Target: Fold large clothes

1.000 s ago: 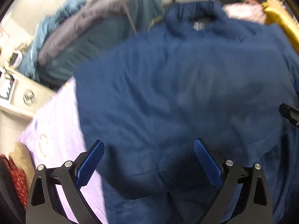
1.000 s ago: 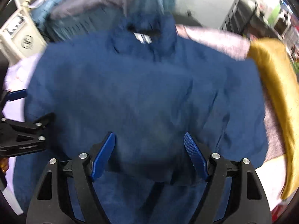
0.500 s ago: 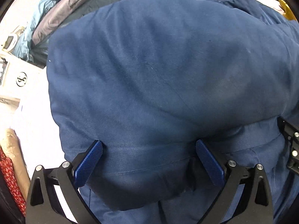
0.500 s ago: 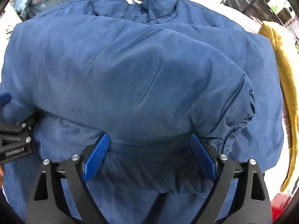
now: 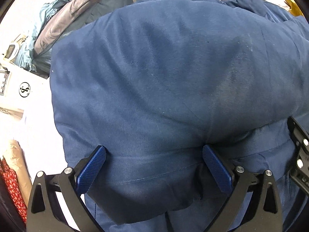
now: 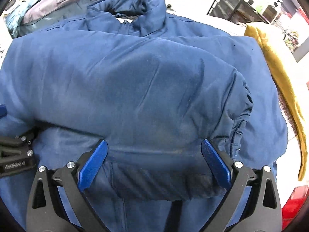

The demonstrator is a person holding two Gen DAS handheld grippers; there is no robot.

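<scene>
Both grippers, left [image 5: 154, 169] and right [image 6: 154, 167], jaws wide apart over the jacket [image 6: 135, 89]; its puffy fold could spring open if released.

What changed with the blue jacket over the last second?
The blue jacket went from lying flat to having its lower half folded up toward the collar, with both tongs, left and right, moved in close at the fold. The tongs stayed wide open; the yellow garment stayed put.
</scene>
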